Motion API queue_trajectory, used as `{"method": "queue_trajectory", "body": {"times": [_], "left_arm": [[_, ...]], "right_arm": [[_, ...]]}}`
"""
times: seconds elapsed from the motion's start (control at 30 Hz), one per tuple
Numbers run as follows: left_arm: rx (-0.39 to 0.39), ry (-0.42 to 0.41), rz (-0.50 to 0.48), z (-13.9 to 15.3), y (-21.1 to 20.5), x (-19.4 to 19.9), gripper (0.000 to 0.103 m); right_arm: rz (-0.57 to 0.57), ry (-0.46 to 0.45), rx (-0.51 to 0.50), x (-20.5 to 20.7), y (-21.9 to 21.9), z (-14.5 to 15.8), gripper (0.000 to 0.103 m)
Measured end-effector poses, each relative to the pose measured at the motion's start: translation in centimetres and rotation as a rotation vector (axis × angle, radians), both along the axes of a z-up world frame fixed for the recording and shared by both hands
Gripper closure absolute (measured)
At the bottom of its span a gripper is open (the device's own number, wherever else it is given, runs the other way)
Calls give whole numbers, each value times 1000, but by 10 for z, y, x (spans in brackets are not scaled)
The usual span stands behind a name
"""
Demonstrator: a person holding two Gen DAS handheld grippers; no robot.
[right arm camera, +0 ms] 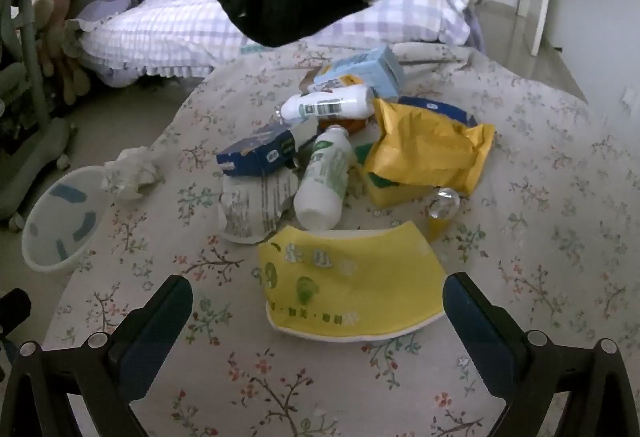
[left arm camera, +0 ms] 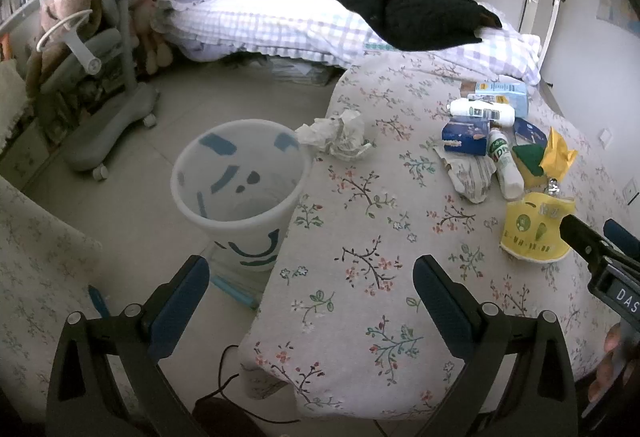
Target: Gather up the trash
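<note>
Nearest to us, the right gripper (right arm camera: 316,301) hangs over the floral cloth (right arm camera: 540,237) with its jaws spread wide and nothing between them, aimed at the flattened yellow paper cup (right arm camera: 352,293) that lies just ahead. The left gripper (left arm camera: 312,277) is likewise wide open and empty, poised over the table edge beside the white bin (left arm camera: 240,189), which stands on the floor against that edge. We judge the step in hand to be the first pick: the cup lies flat, so we would lower one finger to its raised rim and close across the thin wall rather than press down on it. Beyond it lies the rest of the heap, touching or overlapping: a white bottle (right arm camera: 324,181), a blue carton (right arm camera: 256,153), a yellow bag (right arm camera: 428,149). Farther left, crumpled paper (left arm camera: 340,135) rests near the bin's rim, an easy reach for the left gripper.
</note>
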State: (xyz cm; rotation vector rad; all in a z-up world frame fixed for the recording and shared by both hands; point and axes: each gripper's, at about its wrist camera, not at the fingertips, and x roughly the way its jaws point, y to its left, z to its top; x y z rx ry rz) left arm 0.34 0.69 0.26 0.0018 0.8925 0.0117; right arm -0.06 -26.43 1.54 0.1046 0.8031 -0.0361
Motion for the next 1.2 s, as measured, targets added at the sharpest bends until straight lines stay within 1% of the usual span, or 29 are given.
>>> {"method": "queue_trajectory", "body": {"times": [0.73,0.77,1.2], "left_arm": [[2,-4,3,1,-7,0,0],[0,-4,1,1,-2,-2,0],[0,-8,3,3,-3,0,0]], "right_arm": [[1,4,2,1,4,1,0],[2,4,2,1,4,1,0],[-2,4,7,1,4,1,0]]}}
